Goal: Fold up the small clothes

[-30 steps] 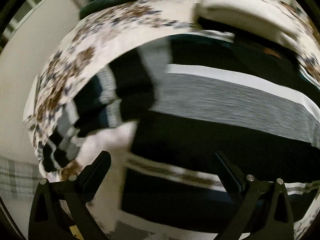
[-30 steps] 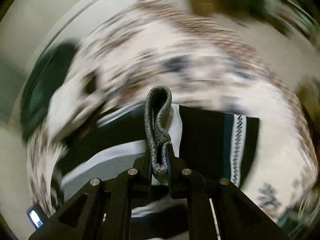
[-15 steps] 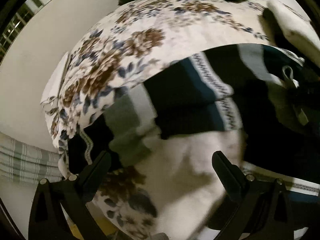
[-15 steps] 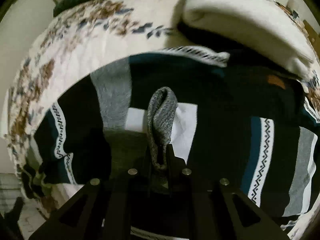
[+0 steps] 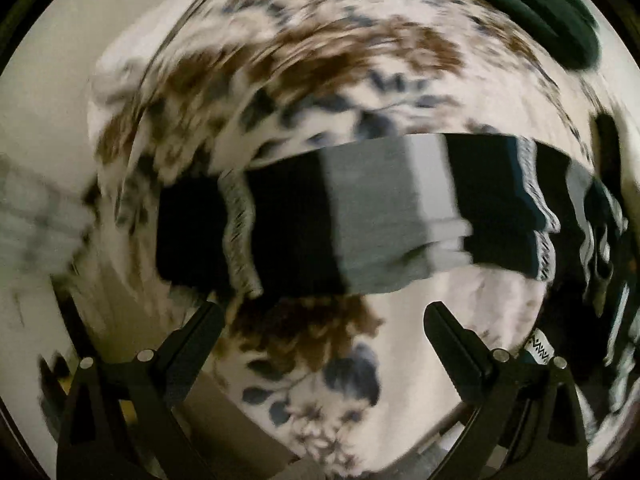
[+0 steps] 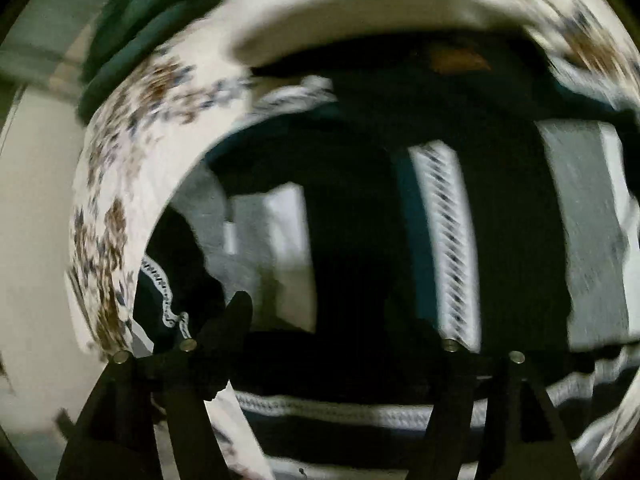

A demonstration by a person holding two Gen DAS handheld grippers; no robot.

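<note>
A black sweater with grey, white and teal stripes lies on the floral bedspread (image 5: 320, 60). In the left wrist view one sleeve (image 5: 380, 220) stretches across the picture. My left gripper (image 5: 320, 320) hovers open just in front of that sleeve, over bare bedspread, holding nothing. In the right wrist view the sweater's body (image 6: 360, 260) fills the middle. My right gripper (image 6: 340, 320) is above it with its jaws opening, and no cloth is between them. Its left fingertip (image 6: 236, 320) shows, while the right one is lost in the dark cloth. Both views are blurred.
A cream folded cloth (image 6: 360, 12) lies beyond the sweater. A dark green cloth (image 6: 132, 20) (image 5: 560, 12) lies at the far side of the bed. The bed's edge and pale floor (image 6: 32, 220) are to the left. A small brown label (image 6: 460, 60) sits near the sweater's top.
My right gripper has let go of the grey fold of sweater it pinched, and its jaws have parted. My left gripper has swept sideways along the sweater to the sleeve, staying open.
</note>
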